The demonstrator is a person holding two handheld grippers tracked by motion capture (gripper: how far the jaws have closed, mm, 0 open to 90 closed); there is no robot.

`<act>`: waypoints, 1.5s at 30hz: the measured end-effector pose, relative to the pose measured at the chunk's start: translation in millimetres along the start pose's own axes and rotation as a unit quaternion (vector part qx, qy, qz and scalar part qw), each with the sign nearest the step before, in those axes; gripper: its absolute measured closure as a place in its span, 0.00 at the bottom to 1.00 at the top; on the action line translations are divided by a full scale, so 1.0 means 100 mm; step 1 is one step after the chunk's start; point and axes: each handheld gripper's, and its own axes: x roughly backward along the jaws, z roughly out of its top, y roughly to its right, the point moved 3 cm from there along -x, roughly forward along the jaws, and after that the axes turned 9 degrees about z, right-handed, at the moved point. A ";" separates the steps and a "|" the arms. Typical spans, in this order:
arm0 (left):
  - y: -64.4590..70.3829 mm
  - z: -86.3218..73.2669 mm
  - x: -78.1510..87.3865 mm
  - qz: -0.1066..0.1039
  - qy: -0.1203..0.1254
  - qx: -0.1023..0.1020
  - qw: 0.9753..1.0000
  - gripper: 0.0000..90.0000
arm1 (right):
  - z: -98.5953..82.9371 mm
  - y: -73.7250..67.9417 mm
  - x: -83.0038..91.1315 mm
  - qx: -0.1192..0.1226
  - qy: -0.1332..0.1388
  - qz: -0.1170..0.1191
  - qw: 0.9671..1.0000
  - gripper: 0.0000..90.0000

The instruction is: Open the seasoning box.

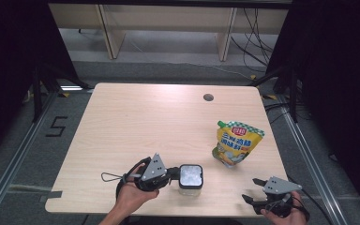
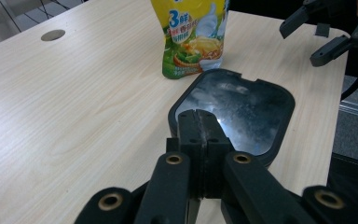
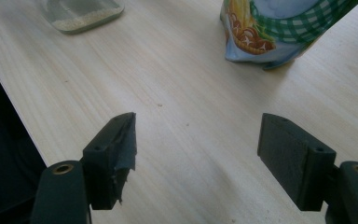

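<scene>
So from where I'm standing, over on the left the person's left gripper [image 1: 174,175] sits low at the near edge of the light wooden table [image 1: 136,122], its jaws pressed tight together right at the rim of a clear square container [image 1: 191,176] with a black-framed lid. In the left gripper view the jaws [image 2: 200,135] meet with no gap and overlap the near edge of that lid [image 2: 242,112], so it looks like they're pinching the rim, though I can't tell how much they've actually got. The container stands upright near the front edge, roughly mid-table, with something pale and grainy in the bottom. A bit further right and farther back there's a yellow and green seasoning pouch [image 1: 236,143] standing up, close to the container but not touching it. Behind it, near the far edge, there's a small round hole [image 1: 208,97] in the tabletop. Way over at the front right corner, the right gripper [image 1: 253,190] hovers with its jaws spread wide, nothing between them but bare wood, pointed toward the pouch.
</scene>
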 end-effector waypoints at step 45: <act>-0.05 -0.15 0.03 -0.010 0.028 0.070 0.997 0.99 | 0.59 -0.29 -0.21 0.051 0.119 0.083 0.988 0.84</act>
